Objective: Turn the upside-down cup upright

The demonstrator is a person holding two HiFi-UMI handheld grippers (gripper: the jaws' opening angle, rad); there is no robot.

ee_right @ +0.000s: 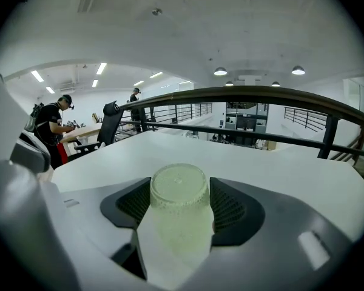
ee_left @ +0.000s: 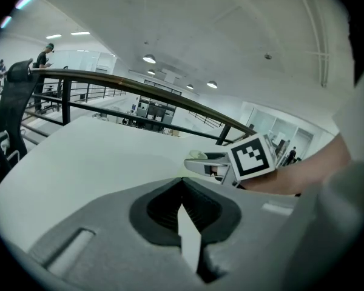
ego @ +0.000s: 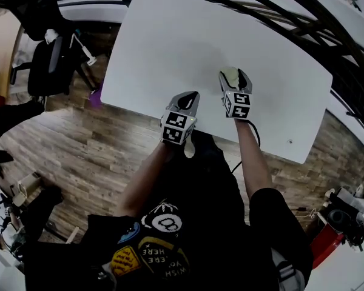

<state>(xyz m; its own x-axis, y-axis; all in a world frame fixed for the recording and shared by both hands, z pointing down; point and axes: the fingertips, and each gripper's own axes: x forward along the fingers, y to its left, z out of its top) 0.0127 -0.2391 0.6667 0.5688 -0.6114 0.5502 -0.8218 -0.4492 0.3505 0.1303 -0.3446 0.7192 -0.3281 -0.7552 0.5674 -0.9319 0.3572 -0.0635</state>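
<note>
A pale green, translucent cup (ee_right: pixel 178 194) stands upside-down, base up, on the white table (ego: pixel 188 35) near its front edge. My right gripper (ee_right: pixel 179 214) is open around it, a dark ribbed pad close on each side of the cup; I see no squeeze. In the head view the cup (ego: pixel 230 73) shows between the tips of the right gripper (ego: pixel 233 79). My left gripper (ego: pixel 190 97) hovers just left of it at the table's front edge, shut and empty (ee_left: pixel 183 187). The left gripper view shows the right gripper's marker cube (ee_left: pixel 252 156) and the cup's top (ee_left: pixel 198 154).
A black office chair (ego: pixel 48 65) stands on the wood floor (ego: pixel 79 150) left of the table. A dark railing (ee_right: pixel 261 93) runs behind the table's far edge. People (ee_right: pixel 51 126) work at desks far off. Clutter sits at the lower right (ego: pixel 346 217).
</note>
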